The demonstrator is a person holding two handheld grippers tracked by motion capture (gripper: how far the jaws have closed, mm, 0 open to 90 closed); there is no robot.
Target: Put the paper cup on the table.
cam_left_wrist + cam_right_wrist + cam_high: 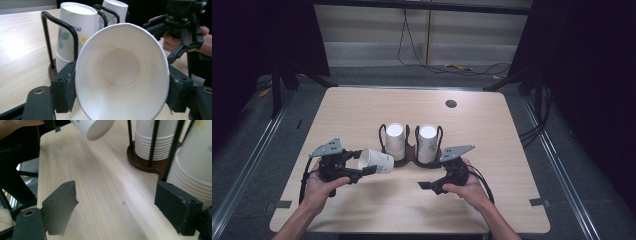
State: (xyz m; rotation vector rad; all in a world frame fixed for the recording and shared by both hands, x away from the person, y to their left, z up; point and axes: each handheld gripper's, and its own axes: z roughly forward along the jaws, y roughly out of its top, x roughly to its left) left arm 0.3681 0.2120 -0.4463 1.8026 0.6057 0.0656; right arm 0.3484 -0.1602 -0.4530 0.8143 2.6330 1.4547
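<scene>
One paper cup (376, 161) is out of the holder (411, 159), lying sideways and clenched in the left tool (362, 165) at lower left of the high view; right tool (428, 185) hangs released, empty, cup placement on tabletop (492, 130) pending.

We see the tabletop (362, 115) brightly lit from overhead against dark surroundings, with soft shadows beneath the hands. Glare whitens the upright cup stacks (395, 131), and the near fingers (60, 202) blur.
</scene>
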